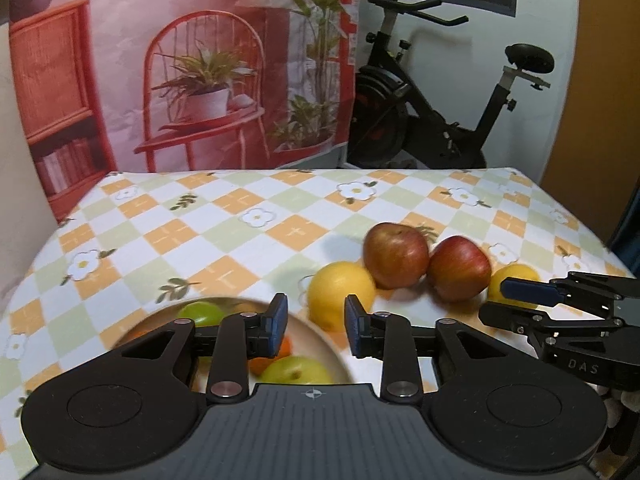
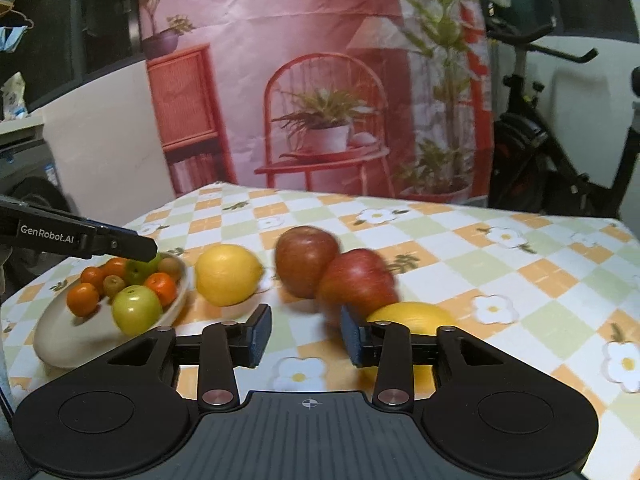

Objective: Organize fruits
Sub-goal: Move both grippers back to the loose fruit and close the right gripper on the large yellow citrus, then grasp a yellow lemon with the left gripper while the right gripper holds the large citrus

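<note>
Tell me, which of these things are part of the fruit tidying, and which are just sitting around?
Part of the job:
- two red apples
- two lemons
- plate of green apples, oranges and kiwis
- left gripper, right gripper, both empty

Just around:
- exercise bike
- printed backdrop
- checked tablecloth

A big pink cloth (image 1: 192, 64) with painted plants and a red chair hung behind the table (image 1: 224, 216). A black exercise bike (image 1: 432, 108) stood by the white wall (image 1: 452, 52).
</note>
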A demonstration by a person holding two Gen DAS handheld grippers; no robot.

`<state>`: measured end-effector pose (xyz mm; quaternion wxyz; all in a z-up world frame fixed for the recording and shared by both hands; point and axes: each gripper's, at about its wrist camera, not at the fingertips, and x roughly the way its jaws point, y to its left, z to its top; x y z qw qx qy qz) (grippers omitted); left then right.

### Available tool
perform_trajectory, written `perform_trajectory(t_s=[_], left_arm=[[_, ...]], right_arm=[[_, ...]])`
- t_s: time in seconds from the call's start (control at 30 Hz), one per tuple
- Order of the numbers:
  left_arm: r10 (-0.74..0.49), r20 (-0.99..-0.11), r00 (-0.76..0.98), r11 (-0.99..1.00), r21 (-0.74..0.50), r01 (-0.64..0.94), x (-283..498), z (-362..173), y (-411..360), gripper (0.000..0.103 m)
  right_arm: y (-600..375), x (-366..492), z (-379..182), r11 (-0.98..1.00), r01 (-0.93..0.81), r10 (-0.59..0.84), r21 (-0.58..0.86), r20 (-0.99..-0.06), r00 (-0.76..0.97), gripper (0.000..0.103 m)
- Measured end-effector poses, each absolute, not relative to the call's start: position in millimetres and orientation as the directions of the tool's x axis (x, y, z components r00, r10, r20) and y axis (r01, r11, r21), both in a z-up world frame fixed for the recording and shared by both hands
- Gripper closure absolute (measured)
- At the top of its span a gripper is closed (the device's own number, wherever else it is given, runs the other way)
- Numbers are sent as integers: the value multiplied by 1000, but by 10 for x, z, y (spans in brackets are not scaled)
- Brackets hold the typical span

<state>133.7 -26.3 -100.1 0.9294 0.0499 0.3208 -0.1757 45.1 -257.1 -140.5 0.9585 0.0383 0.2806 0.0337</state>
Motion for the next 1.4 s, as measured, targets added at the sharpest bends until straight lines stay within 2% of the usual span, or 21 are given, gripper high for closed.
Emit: perform_trajectory(t_s=[0.1,0.13,0.17,0.23,0.43,0.67,0.9,1.03,1.4], left_arm=[[-321,-610,724,923,-30,384,1365,-1016,-401,62],[-329,-611,720,918,-29,395,1369,-1023,-453,62],[-334,-611,718,915,-28,402,1379,-1031,-494,62],[-346,-610,713,909,-29,417,1390,-1044,-570,62],[-358,-615,703,900,-25,436,1401,-1077,-675,62],[-354,-624,696,904,-37,426,1434,-1098,-646,62],[-354,-629,692,906,-46,421,1444,-1111,-610,62],[-359,-626,692,907,-59,417,1441,-1110,-573,62],[-373,-636,676,905,-88,417,1414,-1118,-410,62]], right_arm=[[-2690,360,-1361,996,-36,71,80,-511,856,63],[-2708,334,-1346,997,-31,59,64,-506,861,59],[-2726,309,-1327,999,-25,45,46,-501,864,47],[-2769,271,-1305,1000,-4,16,26,-490,872,39],[-2996,270,-1397,998,49,-21,40,-520,854,40],[-3031,359,-1491,996,15,36,87,-559,828,37],[-2933,450,-1571,996,-13,67,90,-619,783,44],[-2920,473,-1610,995,6,58,96,-648,760,51],[-2538,489,-1632,986,-119,169,120,-653,739,52]])
